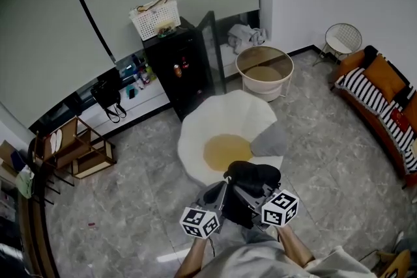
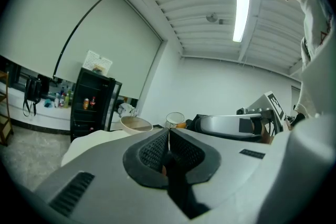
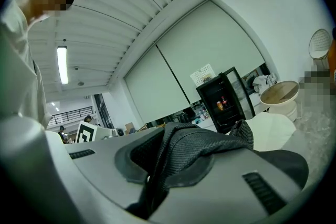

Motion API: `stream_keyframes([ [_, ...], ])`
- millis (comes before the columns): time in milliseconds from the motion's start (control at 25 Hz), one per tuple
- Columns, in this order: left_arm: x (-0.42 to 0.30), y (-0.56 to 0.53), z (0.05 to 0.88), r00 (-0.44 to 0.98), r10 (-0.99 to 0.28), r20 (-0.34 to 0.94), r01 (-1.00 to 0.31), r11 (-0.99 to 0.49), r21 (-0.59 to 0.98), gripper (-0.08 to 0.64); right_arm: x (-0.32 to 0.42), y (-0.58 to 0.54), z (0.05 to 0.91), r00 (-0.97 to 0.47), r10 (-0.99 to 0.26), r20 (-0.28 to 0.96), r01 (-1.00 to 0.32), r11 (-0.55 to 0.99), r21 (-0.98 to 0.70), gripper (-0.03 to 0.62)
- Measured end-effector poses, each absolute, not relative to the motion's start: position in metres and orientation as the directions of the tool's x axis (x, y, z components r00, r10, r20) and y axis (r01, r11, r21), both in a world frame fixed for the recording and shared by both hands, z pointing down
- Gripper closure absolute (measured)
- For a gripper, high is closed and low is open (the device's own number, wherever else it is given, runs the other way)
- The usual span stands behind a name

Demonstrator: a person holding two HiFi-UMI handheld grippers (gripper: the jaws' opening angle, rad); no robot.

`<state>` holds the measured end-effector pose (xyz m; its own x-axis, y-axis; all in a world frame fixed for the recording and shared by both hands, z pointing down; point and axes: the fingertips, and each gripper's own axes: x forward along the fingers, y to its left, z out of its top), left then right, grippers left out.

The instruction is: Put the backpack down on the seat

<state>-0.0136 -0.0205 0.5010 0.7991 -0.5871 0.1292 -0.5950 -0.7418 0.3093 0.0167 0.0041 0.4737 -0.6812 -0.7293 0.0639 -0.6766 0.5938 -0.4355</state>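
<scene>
The black backpack (image 1: 253,174) hangs between my two grippers, just over the near edge of the white petal-shaped seat (image 1: 208,124) with its yellow middle. My left gripper (image 1: 215,197) is shut, and in the left gripper view (image 2: 169,150) a thin black strap (image 2: 177,189) runs down from between its pads. My right gripper (image 1: 253,195) is shut on a bunched fold of the pack's dark woven fabric (image 3: 202,144), which fills the gap between its jaws (image 3: 163,160). A grey cushion (image 1: 270,139) lies on the seat's right side. The seat (image 3: 274,127) shows pale beyond the fabric.
Behind the seat stands a black cabinet (image 1: 184,68) with a white basket (image 1: 156,17) on top, its glass door ajar. A round side table (image 1: 264,71) is at the back right, an orange sofa (image 1: 381,97) along the right wall, a wooden rack (image 1: 78,148) at the left.
</scene>
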Motion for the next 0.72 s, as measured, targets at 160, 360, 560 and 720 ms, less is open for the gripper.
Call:
stream_keyframes([
  [160,0.002,-0.058,0.498,0.796,-0.591,0.133,-0.599,-0.736,0.315,0.526,0.031,-0.029,0.473,-0.688,-0.722,0.07,-0.669,0.594,-0.446,0.549],
  [360,0.028,-0.102,0.494,0.791,-0.599,0.123,-0.605,-0.736,0.304,0.526,0.052,-0.069,0.471,-0.707,-0.704,0.06,-0.651,0.615,-0.445,0.549],
  [560,0.046,-0.145,0.492,0.774,-0.623,0.115,-0.626,-0.723,0.294,0.525,0.07,-0.113,0.467,-0.733,-0.679,0.042,-0.625,0.649,-0.433,0.551],
  [720,0.05,-0.17,0.491,0.755,-0.646,0.116,-0.648,-0.706,0.287,0.526,0.079,-0.148,0.461,-0.748,-0.663,0.031,-0.611,0.67,-0.422,0.551],
])
